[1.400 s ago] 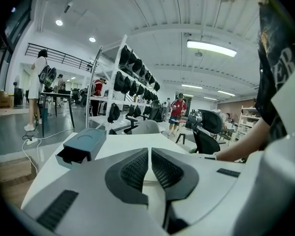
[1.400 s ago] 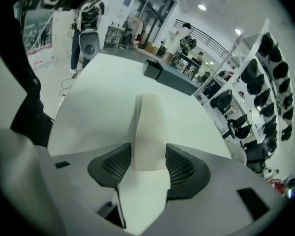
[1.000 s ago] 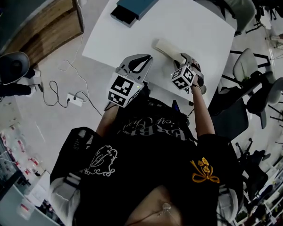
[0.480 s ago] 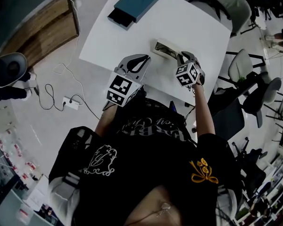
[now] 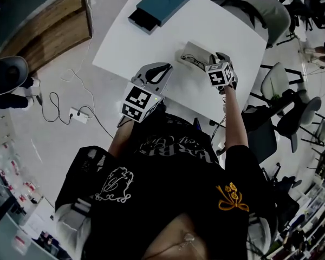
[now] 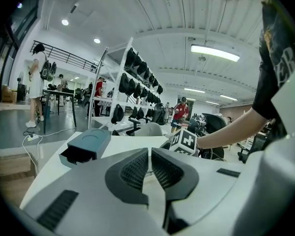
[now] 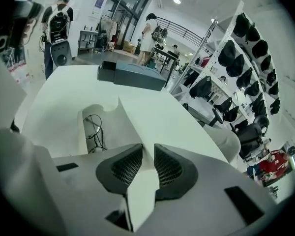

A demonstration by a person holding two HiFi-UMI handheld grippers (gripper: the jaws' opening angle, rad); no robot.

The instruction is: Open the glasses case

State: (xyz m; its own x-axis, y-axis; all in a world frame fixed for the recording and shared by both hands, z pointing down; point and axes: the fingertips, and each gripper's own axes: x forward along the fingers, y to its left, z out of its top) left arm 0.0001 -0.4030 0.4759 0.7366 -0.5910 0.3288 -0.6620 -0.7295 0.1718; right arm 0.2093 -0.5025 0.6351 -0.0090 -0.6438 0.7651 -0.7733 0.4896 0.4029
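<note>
One box (image 5: pixel 160 3), one glasses case (image 5: pixel 194 53), one pair of glasses (image 7: pixel 94 129) and two sets of tongs are on show, all over a single white tabletop (image 5: pixel 151 42).

A power strip (image 5: pixel 70 114) with its cable lies on the pale grey floor to the left. The tabletop stands in the middle, with office chairs (image 5: pixel 279 75) crowded along its right side. Behind it, the gripper views show an open hall with a shelving rack (image 6: pixel 137 73) hung with dark bags.

The blue-grey box sits at the far left corner of the tabletop, with its drawer slid partway out. The left tongs (image 5: pixel 167 67) hover over the near edge. Their pads are drawn together with only a sliver between them and pinch nothing. The glasses case lies right of them, well apart from the box. It is open, with the dark-framed glasses lying in its tray. Its white lid (image 7: pixel 137 127) stands raised and passes between the pads of the right tongs (image 7: pixel 147 156), which pinch it while their jaws are opening.
</note>
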